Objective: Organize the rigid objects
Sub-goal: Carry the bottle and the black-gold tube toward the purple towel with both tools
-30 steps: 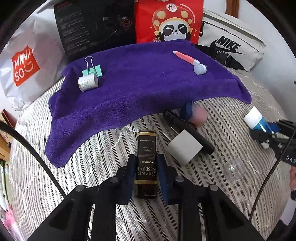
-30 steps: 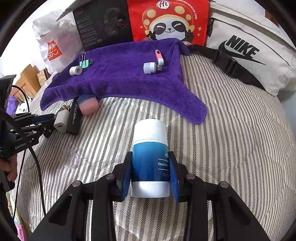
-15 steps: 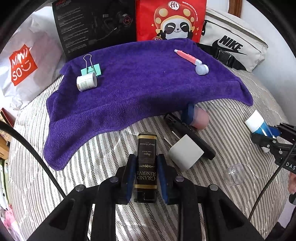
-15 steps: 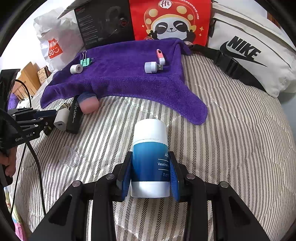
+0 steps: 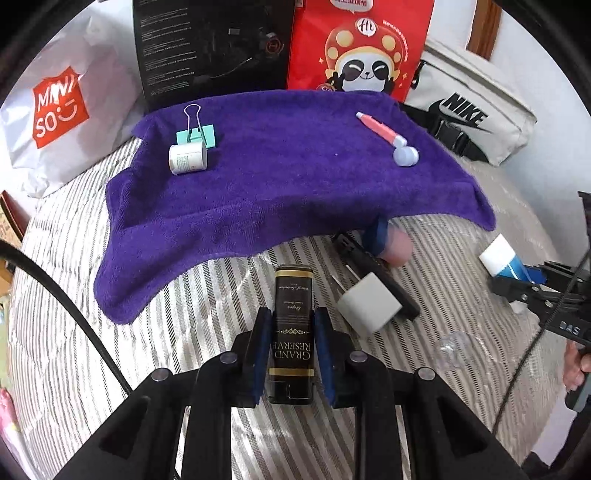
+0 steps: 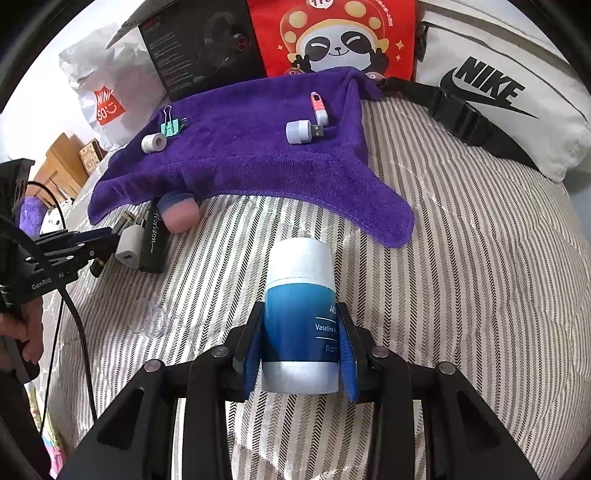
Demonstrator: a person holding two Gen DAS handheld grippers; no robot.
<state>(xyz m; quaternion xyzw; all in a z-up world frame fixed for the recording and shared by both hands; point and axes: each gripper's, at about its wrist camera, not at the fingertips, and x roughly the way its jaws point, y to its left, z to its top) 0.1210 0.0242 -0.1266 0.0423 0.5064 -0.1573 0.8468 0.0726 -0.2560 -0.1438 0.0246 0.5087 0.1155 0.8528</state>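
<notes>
Pink cylinder (image 5: 397, 249) partly hidden under purple towel (image 5: 280, 192); panda bag (image 6: 332, 33) cut off above.

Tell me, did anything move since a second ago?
Hardly anything. The left gripper still clamps the black Grand Reserve box, and the right gripper still clamps the blue Vaseline bottle. Nothing on the purple towel has shifted.

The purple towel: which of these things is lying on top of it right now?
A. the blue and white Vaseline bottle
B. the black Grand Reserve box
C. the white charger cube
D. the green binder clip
D: the green binder clip lies on the purple towel, next to a small white roll.
</notes>
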